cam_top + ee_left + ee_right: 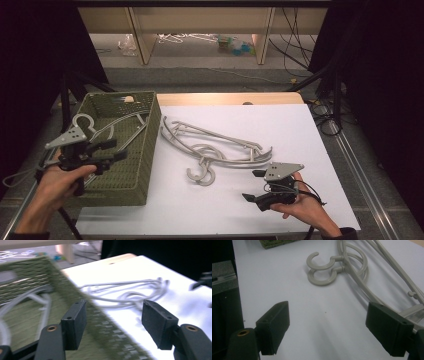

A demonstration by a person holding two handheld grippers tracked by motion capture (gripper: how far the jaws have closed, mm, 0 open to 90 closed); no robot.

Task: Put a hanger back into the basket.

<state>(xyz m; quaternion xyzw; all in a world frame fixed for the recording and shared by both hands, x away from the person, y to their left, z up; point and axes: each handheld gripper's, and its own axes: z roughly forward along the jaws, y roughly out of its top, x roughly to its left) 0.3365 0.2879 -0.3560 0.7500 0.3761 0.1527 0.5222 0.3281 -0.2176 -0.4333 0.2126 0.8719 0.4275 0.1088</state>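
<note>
Nearest, right gripper [259, 186] resting empty with jaws spread: close on doubled hanger hooks [322, 271] lying on white table [280, 125], lift level, clear green basket [150, 130] rim where left gripper [107, 151] hovers, also gaping and empty.

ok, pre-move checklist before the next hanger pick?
1. Left tool empty: ok, jaws apart with nothing between them, above the green woven plastic basket.
2. Right tool open: ok, jaws wide, nothing held, low over the white table sheet.
3. Hanger already in basket: ok, one grey plastic hanger lies inside.
4. Remaining grey plastic hangers reachable: ok, piled on the sheet between basket and right tool.
5. Hangers separable: cannot tell, hooks overlap and arms cross.
6. Left gripper view sharp enough to aim: not ok, blurred.
</note>
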